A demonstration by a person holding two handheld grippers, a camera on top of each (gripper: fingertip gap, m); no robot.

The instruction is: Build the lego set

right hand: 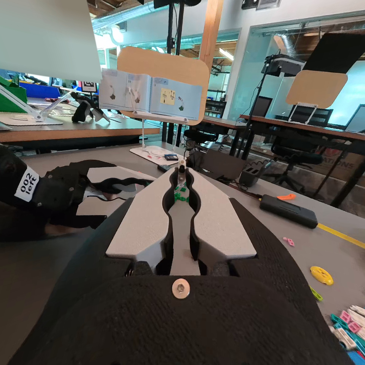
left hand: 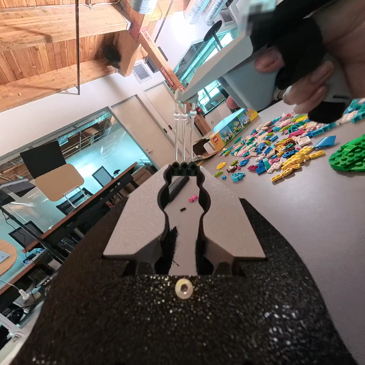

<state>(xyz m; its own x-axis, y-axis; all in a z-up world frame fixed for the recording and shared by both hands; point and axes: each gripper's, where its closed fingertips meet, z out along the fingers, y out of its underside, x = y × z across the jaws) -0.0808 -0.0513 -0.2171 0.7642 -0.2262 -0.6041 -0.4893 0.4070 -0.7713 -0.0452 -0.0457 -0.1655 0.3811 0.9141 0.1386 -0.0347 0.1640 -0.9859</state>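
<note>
Left hand-held gripper (left hand: 184,166) is nearly closed at the tips, pinching a small black lego piece (left hand: 183,165) with three clear rods (left hand: 184,136) sticking out of it, away from the camera. Right hand-held gripper (left hand: 186,94) comes in from upper right in the left wrist view, held by a person's hand (left hand: 304,79) in a black strap, tips right at the far ends of the clear rods — small white piece (left hand: 177,94) there. In the right wrist view the right hand-held gripper (right hand: 182,169) is narrowly closed on a thin clear-and-white lego part (right hand: 181,167) with a dark spot, poking up past the fingertips. Left hand-held gripper (right hand: 118,181) shows at the left of that view, lying sideways, tips pointing toward the right gripper's tips; exact contact there cannot be told. Grey bench (left hand: 286,217) carries a big spread of loose lego pieces (left hand: 276,146) in pink, yellow, blue, white and teal, a green studded plate (left hand: 349,156) at the right edge, and the lego box (left hand: 231,130) farther back. Small pink piece (left hand: 193,198) and a tiny black pin (left hand: 183,209) lie on the bench between the left fingers. Right view: green small pieces (right hand: 180,195) on the bench beyond the fingers, yellow round piece (right hand: 321,275) at right, open instruction booklet (right hand: 150,94) on a stand behind, black case (right hand: 288,213) near a yellow tape line (right hand: 341,235).
</note>
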